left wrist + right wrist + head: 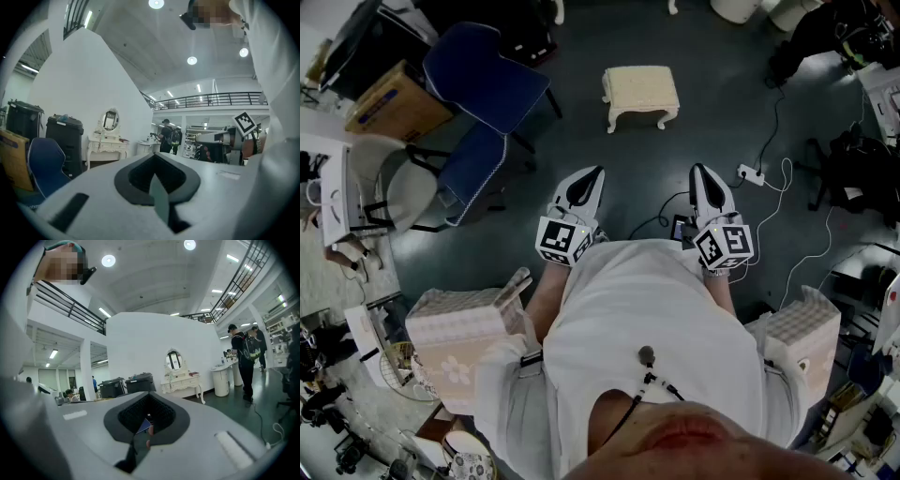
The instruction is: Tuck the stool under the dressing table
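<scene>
A cream upholstered stool (640, 94) with curved legs stands on the dark floor, well ahead of both grippers. The white dressing table (108, 140) with an oval mirror stands against a white wall in the distance; it also shows in the right gripper view as the dressing table (180, 378). My left gripper (592, 178) and right gripper (700, 173) are held level in front of my torso, side by side, pointing toward the stool. Both are shut with nothing between the jaws. The stool does not appear in either gripper view.
A blue chair (483, 75) and a cardboard box (394, 98) stand at the left. A power strip with white cables (750, 173) lies right of the right gripper. Black bins (63, 136) stand beside the dressing table. A person with a backpack (246, 357) stands at the right.
</scene>
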